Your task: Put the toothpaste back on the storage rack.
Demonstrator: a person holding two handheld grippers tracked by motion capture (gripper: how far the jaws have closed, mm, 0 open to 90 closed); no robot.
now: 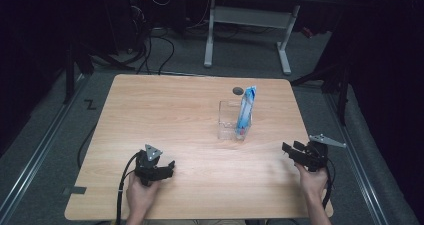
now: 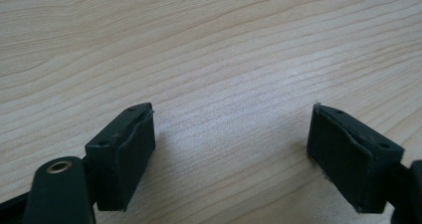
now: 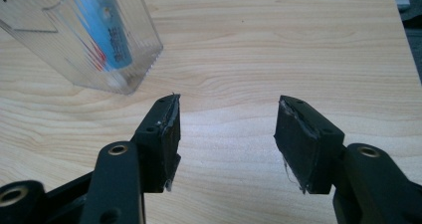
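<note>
Approach step. Right claw apart, empty, near bench right edge. Left claw apart, idle. Blue packet upright in clear container, right of centre. Next: align, advance to packet.

Left gripper sits low in the left hand, jaws wide apart. Right gripper, raised, jaws likewise apart, empty.

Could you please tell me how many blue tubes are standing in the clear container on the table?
1: a blue tube stands tilted in the clear container, right of the table's middle. The ribbed wall could hide something small.
</note>
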